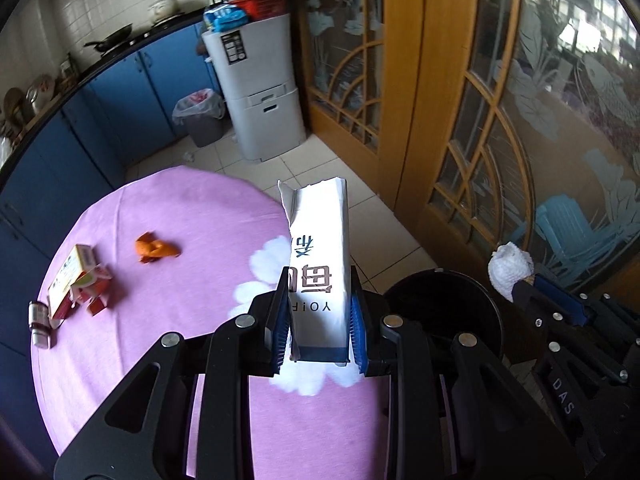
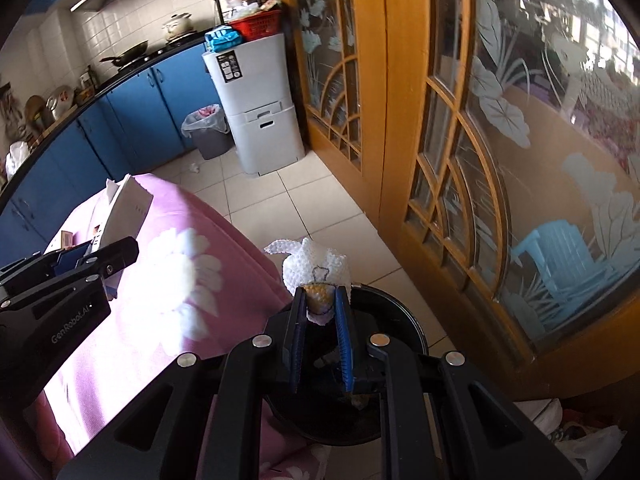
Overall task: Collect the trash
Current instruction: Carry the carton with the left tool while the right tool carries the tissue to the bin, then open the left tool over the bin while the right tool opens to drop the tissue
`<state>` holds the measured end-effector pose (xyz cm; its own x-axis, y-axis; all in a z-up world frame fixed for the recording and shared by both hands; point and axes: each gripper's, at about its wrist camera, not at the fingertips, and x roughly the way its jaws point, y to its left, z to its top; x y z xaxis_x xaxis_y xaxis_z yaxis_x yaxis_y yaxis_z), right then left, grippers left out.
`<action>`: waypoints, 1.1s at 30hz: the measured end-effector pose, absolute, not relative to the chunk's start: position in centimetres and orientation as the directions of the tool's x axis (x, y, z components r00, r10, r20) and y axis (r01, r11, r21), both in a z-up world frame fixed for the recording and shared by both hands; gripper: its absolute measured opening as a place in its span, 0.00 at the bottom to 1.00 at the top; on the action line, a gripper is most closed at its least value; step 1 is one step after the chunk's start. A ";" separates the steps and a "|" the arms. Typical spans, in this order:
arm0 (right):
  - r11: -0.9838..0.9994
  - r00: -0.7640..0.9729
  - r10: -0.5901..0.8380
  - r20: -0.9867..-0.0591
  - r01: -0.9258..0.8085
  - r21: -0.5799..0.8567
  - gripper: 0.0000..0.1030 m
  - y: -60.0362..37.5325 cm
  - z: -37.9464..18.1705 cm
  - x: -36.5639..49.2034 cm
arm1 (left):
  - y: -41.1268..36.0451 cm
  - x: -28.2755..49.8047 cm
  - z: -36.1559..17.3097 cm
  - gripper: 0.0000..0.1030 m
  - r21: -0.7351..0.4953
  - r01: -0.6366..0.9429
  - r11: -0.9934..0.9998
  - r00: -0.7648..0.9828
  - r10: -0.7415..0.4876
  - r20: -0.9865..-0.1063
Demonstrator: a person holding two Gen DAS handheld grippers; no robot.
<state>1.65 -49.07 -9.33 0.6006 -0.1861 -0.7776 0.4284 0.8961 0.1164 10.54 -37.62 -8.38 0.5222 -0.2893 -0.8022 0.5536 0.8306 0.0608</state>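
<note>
Left gripper (image 1: 319, 312) clamps a white carton (image 1: 320, 256) and right gripper (image 2: 321, 317) a crumpled tissue (image 2: 316, 266), both near the black bin (image 2: 400, 312); orange peel (image 1: 155, 248), small boxes (image 1: 78, 280) and a vial (image 1: 39, 320) remain well away on the table (image 1: 180, 208).

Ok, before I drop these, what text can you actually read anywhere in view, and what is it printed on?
"YOIF": white carton held in the left gripper, seen upside down, under large characters I cannot make out.
"GenRobot.AI": left gripper body, in the right wrist view.
"DAS": right gripper body; any further letters are cut off.
Too small or blurred: sticker on the grey cabinet, small boxes and bottle on the pink tablecloth.
</note>
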 end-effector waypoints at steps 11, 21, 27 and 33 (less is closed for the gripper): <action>0.872 0.581 -0.204 -0.788 0.473 0.122 0.25 -51.9 -10.7 0.3 | -40.9 9.9 -9.4 0.26 0.084 0.584 0.807 0.503 -0.279 -0.818; 0.839 0.556 -0.239 -0.796 0.530 0.118 0.28 -53.6 -11.1 -1.1 | -43.6 8.8 -9.8 0.26 0.071 0.635 0.770 0.469 -0.311 -0.827; 0.824 0.547 -0.246 -0.800 0.553 0.124 0.28 -54.3 -11.4 -1.7 | -45.0 8.2 -9.8 0.28 0.043 0.668 0.743 0.429 -0.337 -0.838; 0.818 0.543 -0.248 -0.802 0.561 0.126 0.28 -54.5 -11.4 -2.0 | -45.7 8.4 -10.1 0.65 0.013 0.670 0.743 0.392 -0.339 -0.855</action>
<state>-1.97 -54.49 -11.40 0.5432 -0.2485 -0.8020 0.5608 0.8182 0.1264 8.43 -45.69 -10.07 0.3924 -0.3391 -0.8550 0.6696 0.7426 0.0128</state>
